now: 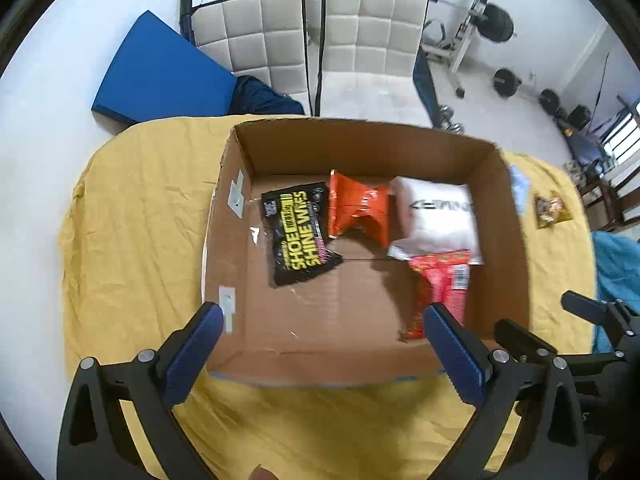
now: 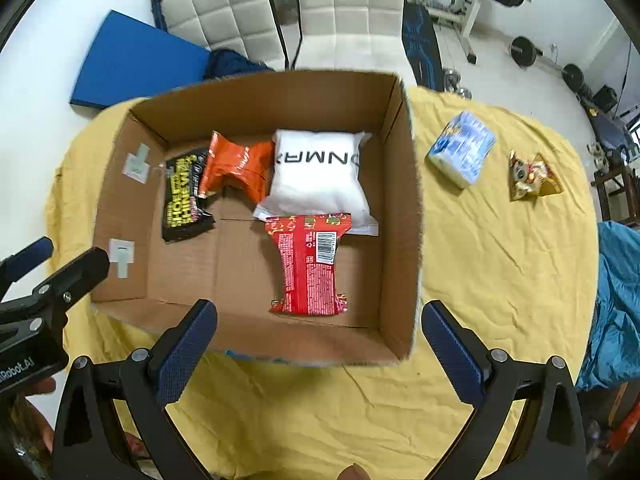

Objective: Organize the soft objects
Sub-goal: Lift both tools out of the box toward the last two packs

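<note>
From the left wrist view, the left gripper point(image 1: 324, 320) hangs over the near edge of the cardboard box point(image 1: 516, 248), its 2 fingers wide apart and holding nothing. Inside the box lie 4 soft packs: a black wipes pack point(image 1: 300, 236) toward the box's left wall, an orange pack point(image 1: 358, 210) next to it, a white pack point(image 1: 440, 212) by the right wall, and a red pack point(image 1: 444, 284) in front of the white one. The box sits on a yellow cloth point(image 1: 140, 220).

From the right wrist view, the right gripper point(image 2: 318, 334) is also spread open and empty near the box's front right corner. Right of the box, on the cloth, are a blue tissue pack point(image 2: 462, 152) and a gold snack bag point(image 2: 532, 178).
</note>
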Motion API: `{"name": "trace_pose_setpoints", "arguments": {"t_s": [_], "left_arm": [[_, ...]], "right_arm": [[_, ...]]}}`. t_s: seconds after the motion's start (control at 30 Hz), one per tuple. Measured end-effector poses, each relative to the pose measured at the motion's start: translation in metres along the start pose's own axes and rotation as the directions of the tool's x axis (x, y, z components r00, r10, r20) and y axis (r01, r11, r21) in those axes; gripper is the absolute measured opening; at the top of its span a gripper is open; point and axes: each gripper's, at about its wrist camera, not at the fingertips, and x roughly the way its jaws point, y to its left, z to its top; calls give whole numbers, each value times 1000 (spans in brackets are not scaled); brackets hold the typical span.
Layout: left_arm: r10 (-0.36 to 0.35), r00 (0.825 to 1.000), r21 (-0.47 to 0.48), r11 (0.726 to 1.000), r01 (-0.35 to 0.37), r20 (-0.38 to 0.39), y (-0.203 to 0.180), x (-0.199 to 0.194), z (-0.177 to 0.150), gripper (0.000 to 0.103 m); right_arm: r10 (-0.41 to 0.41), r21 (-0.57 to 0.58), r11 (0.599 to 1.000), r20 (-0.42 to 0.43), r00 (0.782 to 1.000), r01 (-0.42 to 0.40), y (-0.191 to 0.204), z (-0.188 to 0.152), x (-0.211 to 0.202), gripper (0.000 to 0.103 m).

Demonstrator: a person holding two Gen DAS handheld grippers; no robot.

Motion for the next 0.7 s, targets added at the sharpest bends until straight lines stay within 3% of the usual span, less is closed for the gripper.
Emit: {"name": "trace_pose_setpoints", "arguments": {"t_s": [0.3,0.47,0.7], "left_arm": [[-31,995,-52,998,36,90,0,-62,-21,103],[4,992,-47,999,2,126,-2,-84,-29,103],[14,993,-59,998,-7,116,-12,-92,-37,103]], "right_arm": [[44,-8,999,104,994,-44,-3,-28,-68,103],[76,-8,997,116,990,-76,-7,-35,-85,103],[119,-21,993,117,986,-118,-16,-40,-93,103]]}}
